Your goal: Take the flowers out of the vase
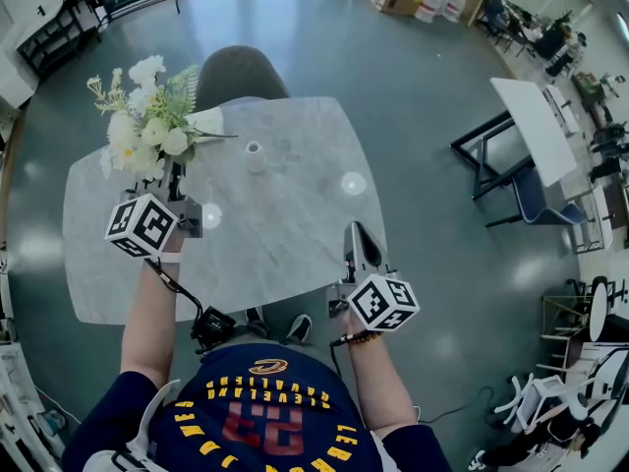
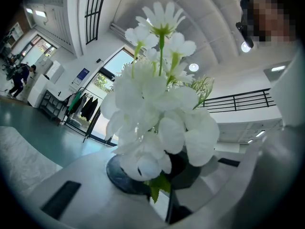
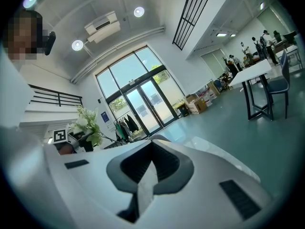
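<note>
- Left gripper view looks straight along my left claw (image 2: pixel 164 194). Its jaws are clenched on the green stems of a bunch of white artificial flowers with fern sprigs (image 2: pixel 159 118), and the blooms fan out just past the tips.
- From the head view, that claw (image 1: pixel 178 180) holds the bunch (image 1: pixel 145 126) fully out of the small white narrow-necked vase (image 1: pixel 255 155). The vase stands empty to the claw's right, apart from the flowers, on the pale grey marbled table top (image 1: pixel 285 234).
- My right claw (image 3: pixel 147 175) is pressed shut on nothing. It waits over the table's near edge (image 1: pixel 357 239), well apart from the vase.
- I judge the lift done; only laying the bunch down seems left.
- The grip sits low on the stems and the head is heavy, so tilting the claw could let the bunch pivot or slide out.
- One thin sprig reaches toward the vase. Swinging right could catch it and tip that light vase.
- Releasing near the table's left edge could let the blooms roll off.
</note>
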Available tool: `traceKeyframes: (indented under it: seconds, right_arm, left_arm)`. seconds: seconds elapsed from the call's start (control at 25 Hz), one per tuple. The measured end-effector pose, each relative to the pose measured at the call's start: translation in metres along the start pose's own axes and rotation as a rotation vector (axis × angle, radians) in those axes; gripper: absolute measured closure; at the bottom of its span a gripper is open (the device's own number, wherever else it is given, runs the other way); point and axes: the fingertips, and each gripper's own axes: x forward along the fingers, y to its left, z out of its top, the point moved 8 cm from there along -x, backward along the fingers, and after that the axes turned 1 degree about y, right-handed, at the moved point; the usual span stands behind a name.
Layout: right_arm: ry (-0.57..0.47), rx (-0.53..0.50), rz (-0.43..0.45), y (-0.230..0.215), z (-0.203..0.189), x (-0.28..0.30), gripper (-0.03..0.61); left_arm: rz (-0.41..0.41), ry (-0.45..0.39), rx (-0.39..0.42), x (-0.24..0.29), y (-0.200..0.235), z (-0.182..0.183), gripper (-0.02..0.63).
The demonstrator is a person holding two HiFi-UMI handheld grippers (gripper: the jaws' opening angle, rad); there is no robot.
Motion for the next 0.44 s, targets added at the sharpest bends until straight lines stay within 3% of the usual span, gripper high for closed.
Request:
traceKeyframes:
  seconds: [0.44]
  right_arm:
    - [0.005,-0.001,-0.014,0.006,-0.007,0.004,0.571]
  left_arm:
    - [-0.003,0.011,-0.011,0.003,0.011,-0.003,0.561]
